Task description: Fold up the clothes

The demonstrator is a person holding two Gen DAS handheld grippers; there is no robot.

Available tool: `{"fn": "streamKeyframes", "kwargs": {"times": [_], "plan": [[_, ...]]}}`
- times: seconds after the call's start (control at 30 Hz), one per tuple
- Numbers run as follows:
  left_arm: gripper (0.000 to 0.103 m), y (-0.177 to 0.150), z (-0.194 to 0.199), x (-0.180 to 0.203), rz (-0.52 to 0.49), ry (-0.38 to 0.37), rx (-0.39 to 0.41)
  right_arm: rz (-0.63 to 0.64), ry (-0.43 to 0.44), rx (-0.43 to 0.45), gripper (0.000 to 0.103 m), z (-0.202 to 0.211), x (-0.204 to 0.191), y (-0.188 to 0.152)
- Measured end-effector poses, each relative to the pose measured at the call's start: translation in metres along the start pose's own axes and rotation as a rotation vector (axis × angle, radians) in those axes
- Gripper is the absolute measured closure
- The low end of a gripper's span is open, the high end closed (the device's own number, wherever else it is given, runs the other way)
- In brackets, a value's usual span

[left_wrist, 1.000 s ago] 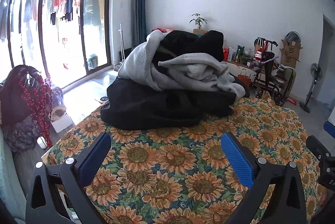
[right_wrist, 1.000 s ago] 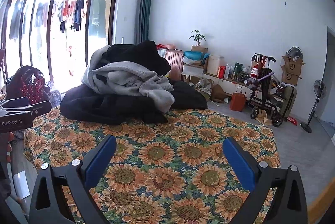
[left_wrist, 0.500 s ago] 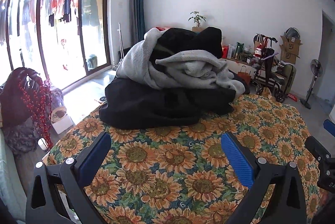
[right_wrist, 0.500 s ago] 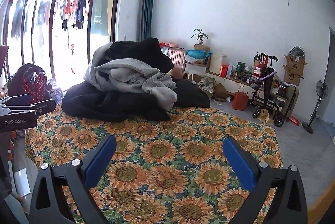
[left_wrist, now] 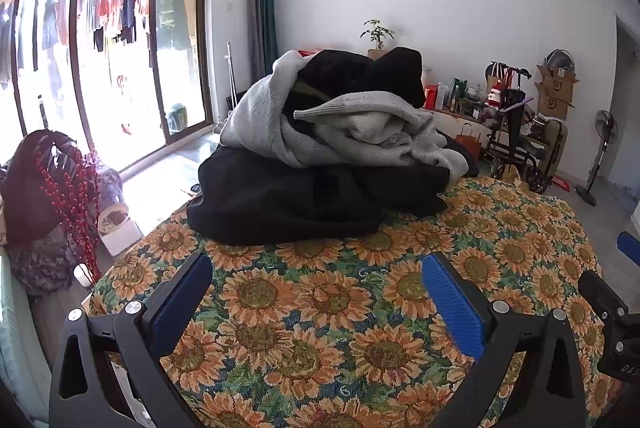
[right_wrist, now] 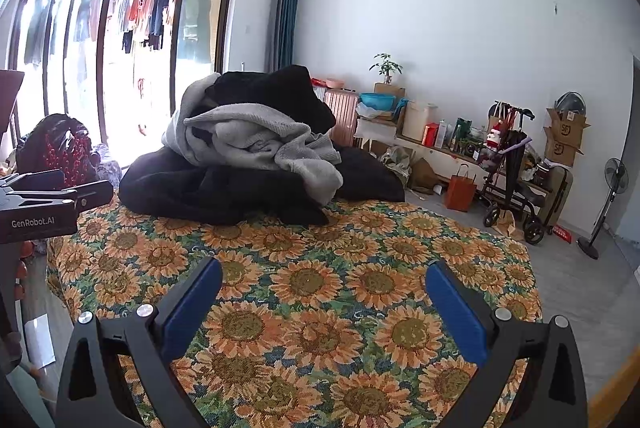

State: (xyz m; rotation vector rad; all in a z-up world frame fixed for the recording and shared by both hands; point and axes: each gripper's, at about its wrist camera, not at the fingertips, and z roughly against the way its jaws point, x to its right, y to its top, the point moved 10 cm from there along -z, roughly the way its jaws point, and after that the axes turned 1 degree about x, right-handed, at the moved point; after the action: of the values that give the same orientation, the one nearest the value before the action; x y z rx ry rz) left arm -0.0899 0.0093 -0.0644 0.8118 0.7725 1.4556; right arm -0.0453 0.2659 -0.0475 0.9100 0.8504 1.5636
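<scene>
A heap of clothes lies at the far side of the table with the sunflower cloth (left_wrist: 304, 308) (right_wrist: 320, 292). A grey knit sweater (left_wrist: 360, 131) (right_wrist: 256, 143) is draped over black garments (left_wrist: 288, 195) (right_wrist: 216, 187), with another black piece (left_wrist: 360, 75) (right_wrist: 272, 91) on top. My left gripper (left_wrist: 316, 284) is open over the bare cloth, short of the heap, holding nothing. My right gripper (right_wrist: 324, 288) is also open and empty, farther right. The left gripper's body (right_wrist: 44, 203) shows at the left edge of the right wrist view.
Glass sliding doors (left_wrist: 100, 59) with hung laundry are on the left. A dark bag with red beads (left_wrist: 52, 183) stands by the table's left edge. Shelves, a trolley (right_wrist: 512, 171), an orange bag (right_wrist: 460, 191) and a fan (right_wrist: 604, 207) line the far wall.
Both wrist views have edged slightly closer to the heap. Both grippers stay open and empty, and the clothes have not moved.
</scene>
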Motion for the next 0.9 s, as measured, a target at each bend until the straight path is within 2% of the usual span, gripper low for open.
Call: {"fn": "streamKeyframes", "kwargs": {"times": [0.33, 0.47, 0.63, 0.9], "plan": [[0.000, 0.004, -0.006, 0.000, 0.026, 0.015, -0.003, 0.020, 0.021, 0.000, 0.000, -0.007, -0.017, 0.001], [0.000, 0.016, -0.006, -0.012, 0.120, 0.102, 0.043, 0.010, 0.018, -0.008, 0.000, -0.019, -0.024, 0.003], [0.000, 0.037, -0.011, -0.019, 0.264, 0.158, 0.069, -0.023, 0.003, -0.032, 0.000, -0.042, -0.033, 0.007], [0.000, 0.060, -0.036, -0.017, 0.296, 0.289, 0.068, -0.031, -0.059, -0.137, 0.000, -0.103, -0.050, 0.010]]}}
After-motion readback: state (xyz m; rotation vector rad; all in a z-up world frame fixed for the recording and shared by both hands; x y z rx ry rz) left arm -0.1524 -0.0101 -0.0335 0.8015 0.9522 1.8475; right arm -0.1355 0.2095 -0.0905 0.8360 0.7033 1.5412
